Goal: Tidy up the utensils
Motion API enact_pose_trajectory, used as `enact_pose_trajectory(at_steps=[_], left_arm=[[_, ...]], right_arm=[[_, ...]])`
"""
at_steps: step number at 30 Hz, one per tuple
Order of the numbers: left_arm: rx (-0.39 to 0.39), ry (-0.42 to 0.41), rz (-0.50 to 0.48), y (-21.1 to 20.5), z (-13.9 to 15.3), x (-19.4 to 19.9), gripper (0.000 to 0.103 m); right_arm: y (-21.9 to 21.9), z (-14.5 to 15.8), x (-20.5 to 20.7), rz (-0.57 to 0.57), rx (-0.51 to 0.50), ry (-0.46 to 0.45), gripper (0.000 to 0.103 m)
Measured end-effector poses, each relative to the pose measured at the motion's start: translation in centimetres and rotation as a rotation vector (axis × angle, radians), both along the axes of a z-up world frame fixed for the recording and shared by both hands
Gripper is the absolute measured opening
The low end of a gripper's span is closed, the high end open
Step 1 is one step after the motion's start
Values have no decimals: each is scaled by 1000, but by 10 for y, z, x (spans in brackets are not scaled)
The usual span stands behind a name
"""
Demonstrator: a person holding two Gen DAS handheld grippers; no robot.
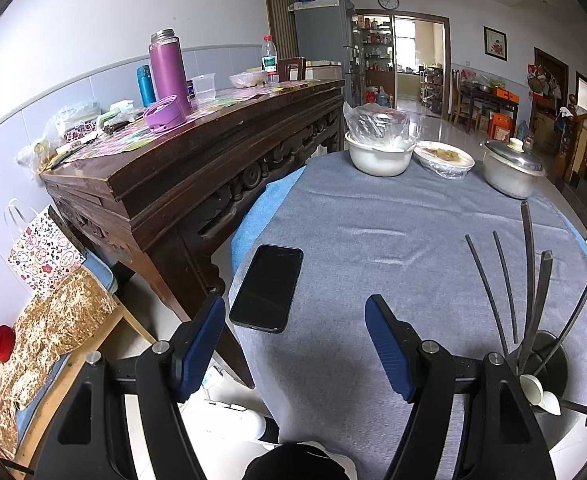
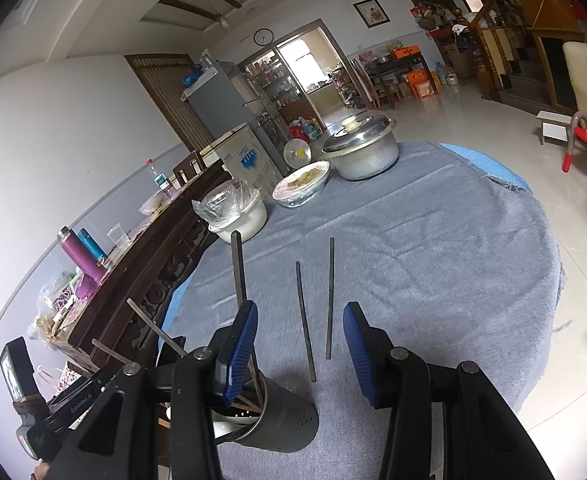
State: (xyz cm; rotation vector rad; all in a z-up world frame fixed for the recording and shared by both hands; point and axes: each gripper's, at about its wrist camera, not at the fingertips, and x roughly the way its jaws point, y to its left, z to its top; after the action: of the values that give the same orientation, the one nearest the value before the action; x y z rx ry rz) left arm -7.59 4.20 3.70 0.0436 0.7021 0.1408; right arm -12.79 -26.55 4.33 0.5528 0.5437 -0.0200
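In the left wrist view, the left tongs [image 1: 295, 346] hang wide open with nothing between the blue pads, above the round desk [image 1: 373, 216] draped in grey cloth. A black smartphone [image 1: 267, 286] lies flat near the desk's left edge, just beyond the left pad. At the right, a dark metal cylindrical utensil holder [image 1: 543, 354] stands upright, dark chopsticks [image 1: 529, 280] fanning out of it (a white ceramic spoon [image 1: 533, 390] sits at its rim). Farther back stand a white bowl covered with a plastic bag [image 1: 379, 156] and a lidded metal pot [image 1: 511, 170].

In the right wrist view, the right tongs [image 2: 299, 354] are likewise spread wide and grip nothing. Two loose dark chopsticks [image 2: 317, 310] lie on the cloth between the pads, slightly apart. The holder [image 2: 281, 420] stands just below the left pad.
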Motion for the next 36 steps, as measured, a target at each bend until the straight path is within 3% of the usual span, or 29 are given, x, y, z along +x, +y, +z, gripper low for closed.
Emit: enact_pose_trajectory(at_steps=[5, 11, 18, 36], left_arm=[[-7, 19, 0, 3, -6, 3, 73], [-8, 26, 6, 6, -9, 6, 73], [12, 19, -8, -5, -5, 0, 73], [40, 11, -32, -22, 1, -9, 73]], right_arm=[[8, -3, 5, 3, -37, 24, 48], [33, 5, 9, -58, -282, 91, 48], [38, 10, 0, -89, -380, 118, 48], [27, 23, -17, -122, -394, 90, 48]])
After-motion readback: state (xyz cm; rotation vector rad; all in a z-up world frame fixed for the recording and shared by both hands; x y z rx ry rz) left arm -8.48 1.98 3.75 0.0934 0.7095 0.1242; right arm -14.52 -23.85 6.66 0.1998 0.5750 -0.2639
